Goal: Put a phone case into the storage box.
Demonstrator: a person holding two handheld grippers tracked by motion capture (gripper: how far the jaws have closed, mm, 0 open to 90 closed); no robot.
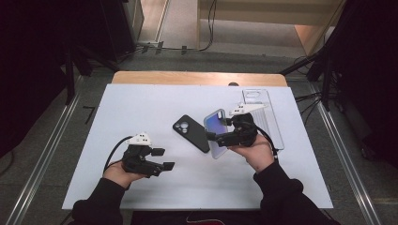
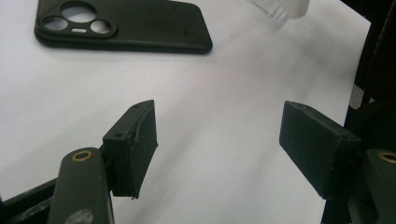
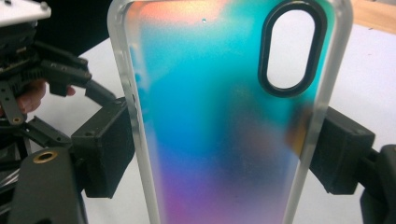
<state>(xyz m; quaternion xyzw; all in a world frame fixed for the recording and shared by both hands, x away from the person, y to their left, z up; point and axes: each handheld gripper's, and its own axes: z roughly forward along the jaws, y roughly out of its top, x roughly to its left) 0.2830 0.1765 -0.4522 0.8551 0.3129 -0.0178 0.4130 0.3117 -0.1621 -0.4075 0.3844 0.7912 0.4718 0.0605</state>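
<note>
My right gripper [image 1: 219,140] is shut on an iridescent blue-to-purple phone case [image 1: 215,123], lifted and tilted above the white table [image 1: 141,103]. In the right gripper view the jaws of my right gripper [image 3: 219,156] press on the two long frosted edges of the iridescent case [image 3: 205,116], camera cutout at the upper right. A black phone case [image 1: 190,132] lies flat at mid-table, just left of the held case. My left gripper [image 1: 164,158] hovers low at the front left, open, with nothing between its pads [image 2: 135,144]. The black case [image 2: 121,25] lies beyond it.
A clear phone case [image 1: 260,112] lies flat at the back right of the table, behind my right hand; its corner [image 2: 280,7] shows in the left gripper view. A wooden table edge [image 1: 197,78] runs along the back. Dark stands flank both sides.
</note>
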